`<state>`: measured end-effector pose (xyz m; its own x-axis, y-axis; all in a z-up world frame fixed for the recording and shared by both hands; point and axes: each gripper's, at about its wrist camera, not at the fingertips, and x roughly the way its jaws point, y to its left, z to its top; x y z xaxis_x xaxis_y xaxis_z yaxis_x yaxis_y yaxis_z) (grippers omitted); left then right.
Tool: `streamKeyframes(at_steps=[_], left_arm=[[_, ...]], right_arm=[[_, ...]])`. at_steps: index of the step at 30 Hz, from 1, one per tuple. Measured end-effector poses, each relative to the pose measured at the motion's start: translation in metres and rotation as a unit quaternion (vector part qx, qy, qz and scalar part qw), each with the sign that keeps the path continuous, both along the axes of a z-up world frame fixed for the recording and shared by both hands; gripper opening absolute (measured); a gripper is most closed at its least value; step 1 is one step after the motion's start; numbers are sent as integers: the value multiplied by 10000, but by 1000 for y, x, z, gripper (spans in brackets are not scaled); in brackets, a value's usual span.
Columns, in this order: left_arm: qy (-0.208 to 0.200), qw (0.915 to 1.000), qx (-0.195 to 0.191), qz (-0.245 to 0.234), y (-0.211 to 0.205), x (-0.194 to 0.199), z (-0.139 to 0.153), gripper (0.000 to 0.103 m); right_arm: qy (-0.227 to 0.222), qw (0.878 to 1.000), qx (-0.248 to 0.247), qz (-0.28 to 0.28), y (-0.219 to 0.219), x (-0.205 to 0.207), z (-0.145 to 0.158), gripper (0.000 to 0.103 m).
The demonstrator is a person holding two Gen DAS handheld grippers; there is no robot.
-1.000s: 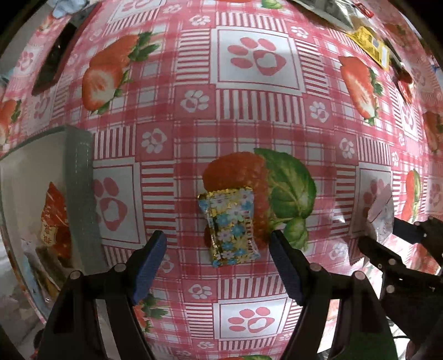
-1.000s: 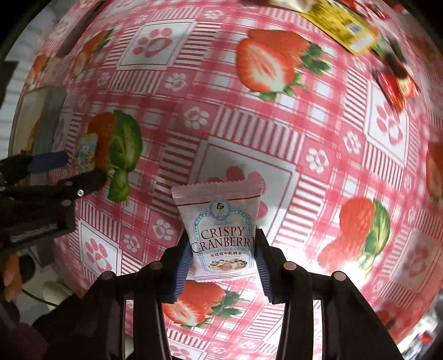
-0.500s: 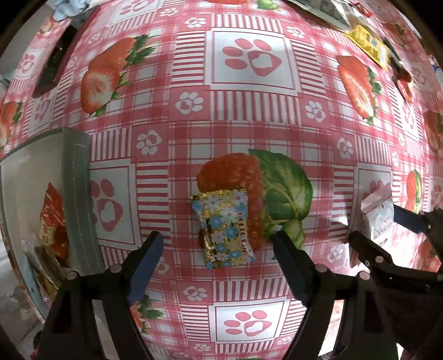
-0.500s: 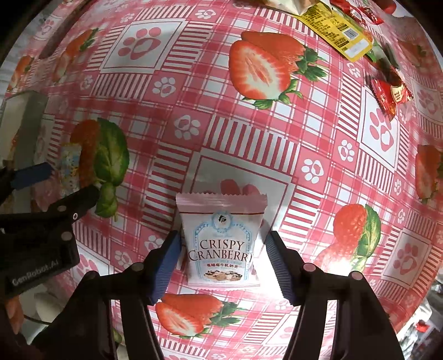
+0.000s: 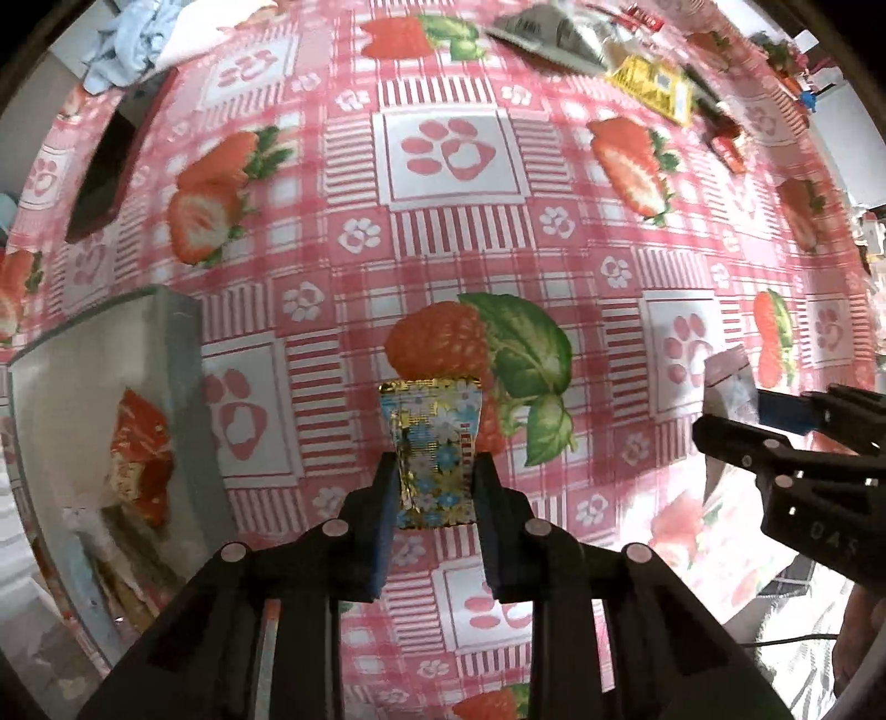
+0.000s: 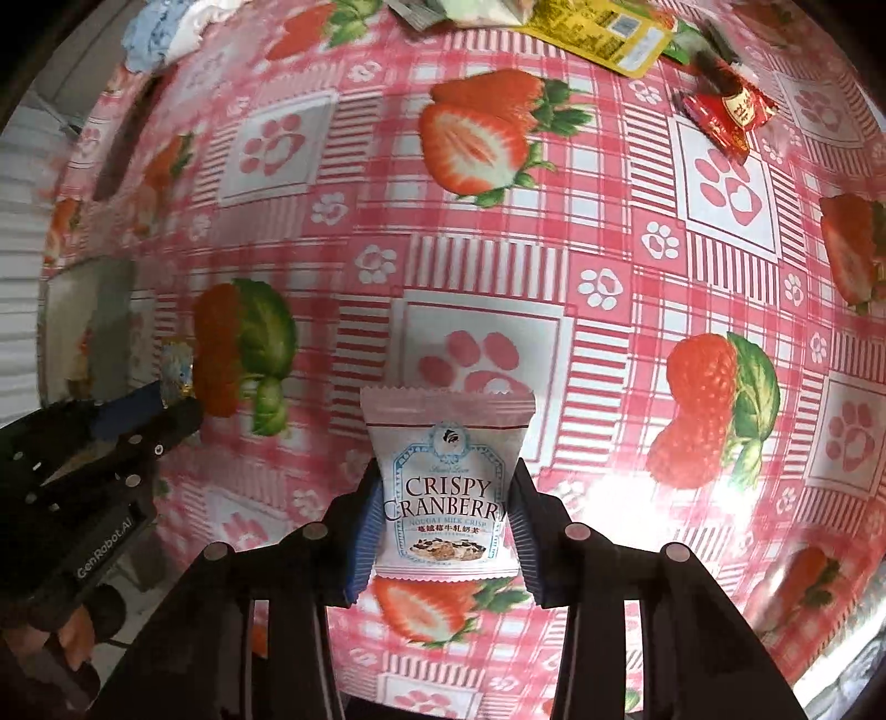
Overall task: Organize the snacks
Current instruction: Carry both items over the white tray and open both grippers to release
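Note:
My left gripper (image 5: 434, 487) is shut on a gold and blue flowered candy packet (image 5: 434, 443) and holds it above the strawberry tablecloth. My right gripper (image 6: 443, 509) is shut on a pink and white Crispy Cranberry packet (image 6: 446, 476), also lifted. A grey box (image 5: 183, 387) with a red wrapped snack (image 5: 138, 454) and other packets inside stands at the left in the left wrist view. The right gripper with its packet shows at the right of the left wrist view (image 5: 775, 432). The left gripper shows at the left of the right wrist view (image 6: 138, 426).
More snacks lie at the far side of the table: a yellow packet (image 6: 603, 33), a red candy (image 6: 731, 113) and a silver packet (image 5: 554, 33). A dark flat object (image 5: 105, 177) and a blue cloth (image 5: 122, 50) lie far left.
My left gripper closed on the flowered packet and lifted it. My right gripper, which had opened around the cranberry packet, closed on it again and raised it.

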<state>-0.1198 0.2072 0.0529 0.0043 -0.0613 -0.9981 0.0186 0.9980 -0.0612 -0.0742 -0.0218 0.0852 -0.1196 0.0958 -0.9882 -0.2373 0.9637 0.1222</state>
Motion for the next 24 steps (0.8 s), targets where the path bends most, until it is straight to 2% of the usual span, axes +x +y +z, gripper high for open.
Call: streamKeyframes(at_steps=[9, 15, 17, 24], left_arm=[[-390, 9992, 83, 73, 28, -1, 44, 29], [-523, 9979, 182, 324, 69, -16, 59, 29], [-529, 9974, 210, 448, 83, -20, 58, 29], [-493, 9941, 299, 920, 136, -41, 56, 29]], right_arm=[[-170, 9991, 216, 323, 55, -7, 41, 44], [-202, 9973, 293, 649, 96, -8, 38, 44], [-213, 9964, 325, 756, 104, -9, 27, 44], [-193, 9904, 504, 1272, 172, -18, 28, 44]])
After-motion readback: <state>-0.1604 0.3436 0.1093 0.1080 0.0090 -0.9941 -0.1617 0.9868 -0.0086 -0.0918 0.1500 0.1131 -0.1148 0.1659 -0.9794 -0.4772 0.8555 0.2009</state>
